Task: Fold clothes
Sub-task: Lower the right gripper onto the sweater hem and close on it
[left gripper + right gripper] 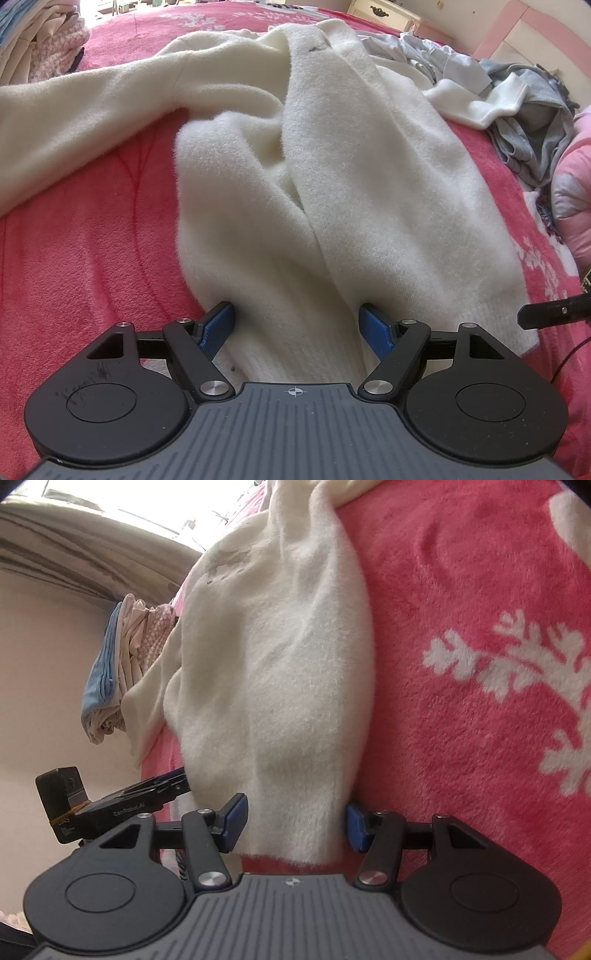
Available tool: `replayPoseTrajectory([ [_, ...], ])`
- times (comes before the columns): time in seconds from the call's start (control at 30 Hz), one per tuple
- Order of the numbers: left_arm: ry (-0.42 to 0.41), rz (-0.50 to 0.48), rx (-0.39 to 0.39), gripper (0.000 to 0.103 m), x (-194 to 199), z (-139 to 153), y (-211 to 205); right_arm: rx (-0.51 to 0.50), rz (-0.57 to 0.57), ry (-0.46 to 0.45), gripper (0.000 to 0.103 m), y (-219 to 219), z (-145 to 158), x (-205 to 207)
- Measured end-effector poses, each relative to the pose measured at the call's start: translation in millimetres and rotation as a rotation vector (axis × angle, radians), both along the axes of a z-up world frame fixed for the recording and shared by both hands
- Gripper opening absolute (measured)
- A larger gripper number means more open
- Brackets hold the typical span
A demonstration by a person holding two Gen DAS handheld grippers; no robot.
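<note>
A pink bed blanket (92, 258) carries a white fluffy sweater (351, 203) and crumpled grey clothes (532, 140).

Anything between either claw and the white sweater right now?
Nothing visible. The white sweater already sits between the blue pads of the left claw and the right claw, on the pink blanket.

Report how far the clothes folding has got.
Done: a small stack of folded clothes lies at the bed's edge. In hand: the white fluffy sweater lies on the pink blanket, one sleeve still spread out; the left gripper and right gripper each have its hem between their jaws. Left: finishing the sweater, then the rumpled grey and white heap.
</note>
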State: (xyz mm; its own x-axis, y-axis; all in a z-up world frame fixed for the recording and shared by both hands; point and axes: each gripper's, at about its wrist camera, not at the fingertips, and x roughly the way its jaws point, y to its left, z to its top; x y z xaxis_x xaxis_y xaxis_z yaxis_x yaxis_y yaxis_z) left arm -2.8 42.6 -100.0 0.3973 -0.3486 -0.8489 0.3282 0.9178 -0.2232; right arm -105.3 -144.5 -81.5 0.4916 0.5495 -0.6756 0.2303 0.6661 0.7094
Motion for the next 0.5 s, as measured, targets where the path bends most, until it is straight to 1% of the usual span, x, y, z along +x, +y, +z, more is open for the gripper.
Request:
replayPoseTrajectory([
  [0.1,-0.004,-0.005,0.005,0.075,-1,1,0,-0.07,-0.005,-0.023,0.058,-3,9,0],
  [0.23,-0.027,-0.018,0.035,0.075,-9,5,-1,-0.13,-0.023,-0.039,0.059,-11,16,-1],
  [0.33,-0.055,-0.046,0.067,0.075,-20,7,-4,-0.158,-0.016,-0.044,0.059,-12,16,1],
  [0.5,-0.113,-0.112,0.131,0.074,-35,9,-13,-0.162,0.028,-0.055,0.058,0,15,8],
])
